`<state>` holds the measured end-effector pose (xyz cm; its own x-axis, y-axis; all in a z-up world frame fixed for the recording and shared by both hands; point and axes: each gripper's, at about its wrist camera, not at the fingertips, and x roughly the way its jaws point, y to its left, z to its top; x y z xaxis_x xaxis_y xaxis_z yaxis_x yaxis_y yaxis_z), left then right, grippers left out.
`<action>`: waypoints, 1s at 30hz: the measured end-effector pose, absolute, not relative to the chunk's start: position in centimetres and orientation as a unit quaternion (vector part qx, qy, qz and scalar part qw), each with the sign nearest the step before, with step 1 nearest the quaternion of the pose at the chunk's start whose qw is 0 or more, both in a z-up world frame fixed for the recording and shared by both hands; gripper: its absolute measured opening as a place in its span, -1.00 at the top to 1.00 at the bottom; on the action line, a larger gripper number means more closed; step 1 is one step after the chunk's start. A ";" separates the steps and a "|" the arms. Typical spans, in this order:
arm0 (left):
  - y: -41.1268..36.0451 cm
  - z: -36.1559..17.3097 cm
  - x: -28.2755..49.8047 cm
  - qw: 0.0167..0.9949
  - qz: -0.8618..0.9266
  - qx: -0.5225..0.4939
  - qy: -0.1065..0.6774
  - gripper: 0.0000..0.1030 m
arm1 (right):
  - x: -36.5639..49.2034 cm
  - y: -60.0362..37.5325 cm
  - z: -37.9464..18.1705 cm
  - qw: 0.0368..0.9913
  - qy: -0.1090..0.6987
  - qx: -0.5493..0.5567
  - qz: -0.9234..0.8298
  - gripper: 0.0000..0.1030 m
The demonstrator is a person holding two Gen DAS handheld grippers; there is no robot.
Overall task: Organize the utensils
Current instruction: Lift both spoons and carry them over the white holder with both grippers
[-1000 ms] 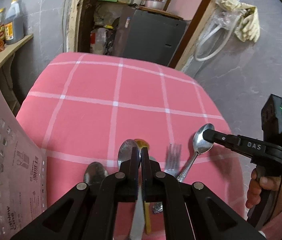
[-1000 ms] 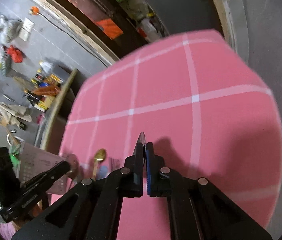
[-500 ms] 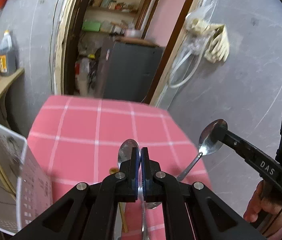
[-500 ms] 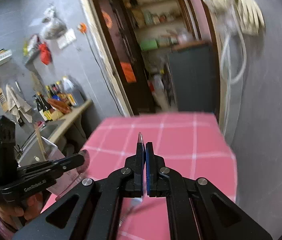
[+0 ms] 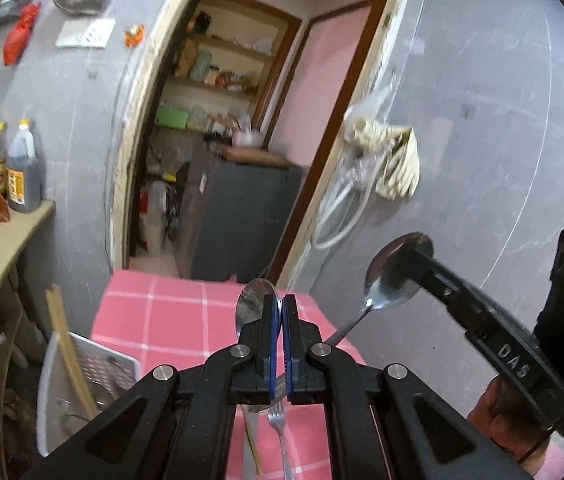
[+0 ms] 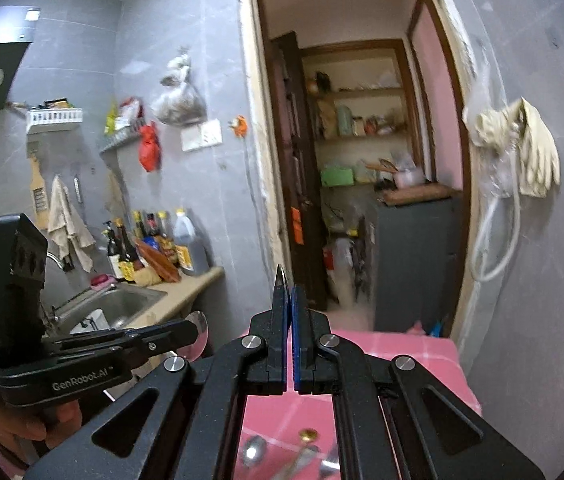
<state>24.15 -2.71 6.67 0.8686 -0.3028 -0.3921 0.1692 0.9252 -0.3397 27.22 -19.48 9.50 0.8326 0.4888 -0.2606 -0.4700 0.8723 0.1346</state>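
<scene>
Beside the table, the white basket (image 5: 81,364) holds perhaps chopsticks; each claw pinches a spoon.

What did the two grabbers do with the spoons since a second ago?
Both lifted up off the pink table. The left gripper raised its spoon, and the right gripper raised its spoon. Both stayed clamped shut. The fork and the white basket stayed put.
</scene>
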 end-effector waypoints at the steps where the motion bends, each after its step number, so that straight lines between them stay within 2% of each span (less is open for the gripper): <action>1: -1.8 7.0 23.5 0.956 -0.124 -0.156 0.214 0.94 | 27.1 -18.6 9.9 0.956 0.141 0.032 0.256 0.96; 11: 6.5 7.4 22.6 0.953 -0.115 -0.235 0.155 0.94 | 26.1 -12.1 9.6 0.953 0.159 -0.003 0.259 0.96; 23: 11.7 1.4 24.2 0.918 -0.112 -0.338 0.176 0.94 | 25.3 -7.8 5.8 0.940 0.206 -0.048 0.268 0.96; 30: 12.8 2.2 24.4 0.906 -0.134 -0.371 0.157 0.94 | 24.8 -7.5 5.3 0.940 0.213 -0.052 0.263 0.96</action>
<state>24.45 12.83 2.25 0.9152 -0.3584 -0.1844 0.1262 0.6893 -0.7134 24.83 -7.54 5.33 0.7710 0.4717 -0.4278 -0.5163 0.8563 0.0135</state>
